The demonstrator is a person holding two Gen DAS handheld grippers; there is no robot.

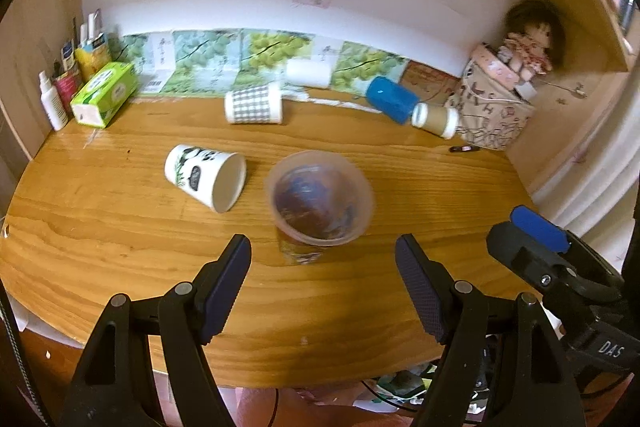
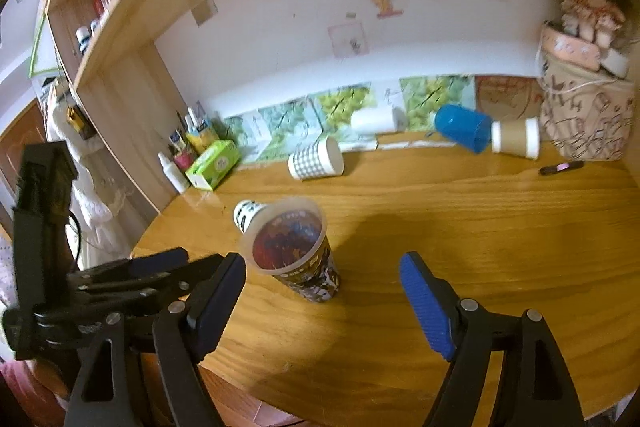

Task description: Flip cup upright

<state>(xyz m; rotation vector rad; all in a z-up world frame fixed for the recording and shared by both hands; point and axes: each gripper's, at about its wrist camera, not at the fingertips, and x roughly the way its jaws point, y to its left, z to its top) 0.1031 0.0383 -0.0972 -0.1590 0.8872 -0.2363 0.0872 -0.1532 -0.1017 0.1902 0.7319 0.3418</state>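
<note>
The translucent plastic cup stands upright near the middle of the wooden table, mouth up, its lower wall wrapped in a dark printed pattern; its rim reads blurred in the left wrist view. The left gripper sits just short of it with jaws released and wide apart, touching nothing; the right gripper likewise hangs spread, the cup at its 11 o'clock, clear of both ribbed pads. At 10 o'clock from the cup a panda-print paper cup lies on its side; farther back lie a checked cup, a smooth blue cup and a brown-banded cup. Only the right wrist view shows the shelf at 10 o'clock; it half hides the panda cup.
</note>
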